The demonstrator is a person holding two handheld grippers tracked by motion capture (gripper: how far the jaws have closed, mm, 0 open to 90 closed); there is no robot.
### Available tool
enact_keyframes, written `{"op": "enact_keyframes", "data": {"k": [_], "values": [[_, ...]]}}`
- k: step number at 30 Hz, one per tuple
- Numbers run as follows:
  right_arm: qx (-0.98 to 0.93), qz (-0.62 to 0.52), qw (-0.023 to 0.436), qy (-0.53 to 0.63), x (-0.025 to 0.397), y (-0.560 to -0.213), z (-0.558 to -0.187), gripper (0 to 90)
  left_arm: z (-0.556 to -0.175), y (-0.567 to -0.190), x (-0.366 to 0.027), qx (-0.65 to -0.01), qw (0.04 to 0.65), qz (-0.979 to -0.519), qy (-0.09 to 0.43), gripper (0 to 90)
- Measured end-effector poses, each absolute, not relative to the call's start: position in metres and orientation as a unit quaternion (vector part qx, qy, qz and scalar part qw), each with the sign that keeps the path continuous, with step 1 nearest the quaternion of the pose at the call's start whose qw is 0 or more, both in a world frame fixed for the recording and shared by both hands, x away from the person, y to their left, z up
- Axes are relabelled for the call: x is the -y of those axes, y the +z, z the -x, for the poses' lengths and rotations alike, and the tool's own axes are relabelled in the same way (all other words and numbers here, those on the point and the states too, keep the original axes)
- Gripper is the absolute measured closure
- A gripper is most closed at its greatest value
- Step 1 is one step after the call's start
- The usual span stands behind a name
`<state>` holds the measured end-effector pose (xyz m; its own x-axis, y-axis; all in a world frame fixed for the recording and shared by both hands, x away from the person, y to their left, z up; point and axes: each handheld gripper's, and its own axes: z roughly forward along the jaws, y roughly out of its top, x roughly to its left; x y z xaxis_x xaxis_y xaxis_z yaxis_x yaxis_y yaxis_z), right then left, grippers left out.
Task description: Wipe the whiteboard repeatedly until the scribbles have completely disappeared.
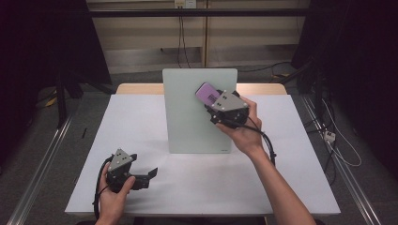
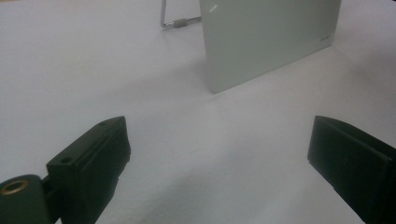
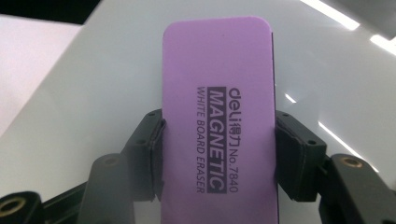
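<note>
The right tongs (image 1: 217, 100) pinch the purple eraser (image 3: 218, 135) against the upright whiteboard (image 1: 187, 117), near its two o'clock corner. The board looks clean already, so wiping seems nearly finished. The left tongs (image 1: 149, 174) rest spread and empty on the surface (image 1: 141, 122) at seven o'clock.

one purple eraser (image 1: 208, 94), one whiteboard (image 1: 187, 117) standing at the table's (image 1: 281, 187) far edge, two grippers, left gripper (image 1: 141, 174), right gripper (image 1: 212, 104), one table

Right tongs (image 1: 212, 101) raised and clamped; left tongs (image 1: 148, 174) low, jaws apart.
</note>
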<state>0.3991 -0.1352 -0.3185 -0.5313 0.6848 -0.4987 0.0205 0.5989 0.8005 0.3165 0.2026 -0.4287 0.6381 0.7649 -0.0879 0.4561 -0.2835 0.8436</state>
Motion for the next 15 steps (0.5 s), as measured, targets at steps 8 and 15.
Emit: {"op": "enact_keyframes", "data": {"k": [8,15], "values": [[-0.829,-0.2,0.378,0.36,0.109,-0.354,-0.387,41.8,-0.315,-0.428,-0.205,-0.392,0.456,-0.78,0.171,5.6],[-0.85,-0.2,0.329,0.359,0.11,-0.378,-0.379,41.8,-0.316,-0.428,-0.203,-0.391,0.456,-0.781,0.172,5.6]]}}
